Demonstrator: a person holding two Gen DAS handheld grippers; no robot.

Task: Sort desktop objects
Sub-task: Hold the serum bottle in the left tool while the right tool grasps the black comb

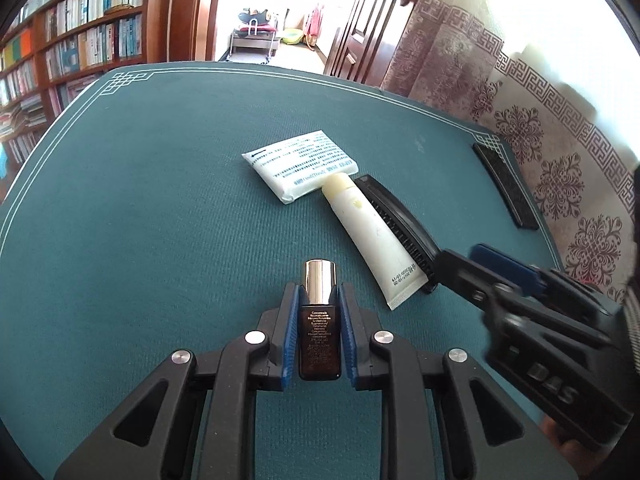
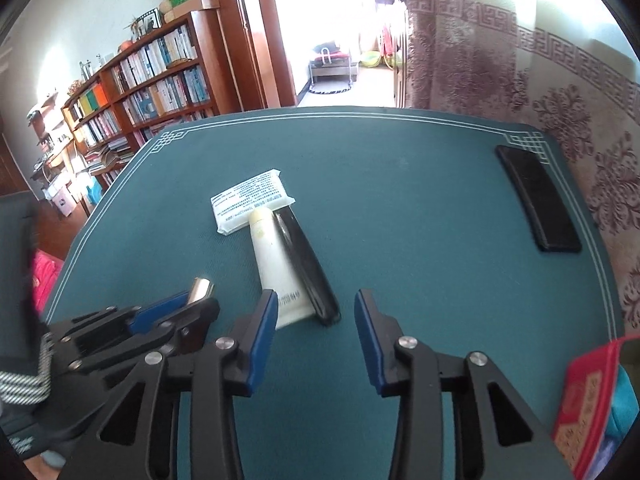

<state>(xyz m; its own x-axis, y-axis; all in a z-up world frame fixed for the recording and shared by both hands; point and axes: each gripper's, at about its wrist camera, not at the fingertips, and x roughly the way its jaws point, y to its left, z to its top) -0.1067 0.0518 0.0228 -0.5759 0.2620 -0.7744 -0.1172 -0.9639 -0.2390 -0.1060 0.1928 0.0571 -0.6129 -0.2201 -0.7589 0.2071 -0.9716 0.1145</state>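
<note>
My left gripper (image 1: 319,292) is shut on a small dark bottle (image 1: 320,332) with a silver cap, held upright between the blue pads just over the green mat (image 1: 160,200). In the right wrist view the left gripper (image 2: 196,296) shows at the lower left with the silver cap (image 2: 202,287) poking out. My right gripper (image 2: 316,300) stands open. The near ends of a cream tube (image 2: 272,256) and a black comb (image 2: 308,264) lie between its fingertips, and the pads do not press on them. From the left wrist view, the right gripper (image 1: 464,258) sits at the comb's (image 1: 396,216) near end, beside the tube (image 1: 372,228).
A white tissue pack (image 1: 300,164) (image 2: 248,200) lies at the tube's cap end. A flat black slab (image 2: 536,200) (image 1: 504,184) rests near the mat's far right corner. A red packet (image 2: 588,400) is at the lower right. Bookshelves stand to the left and a patterned curtain to the right.
</note>
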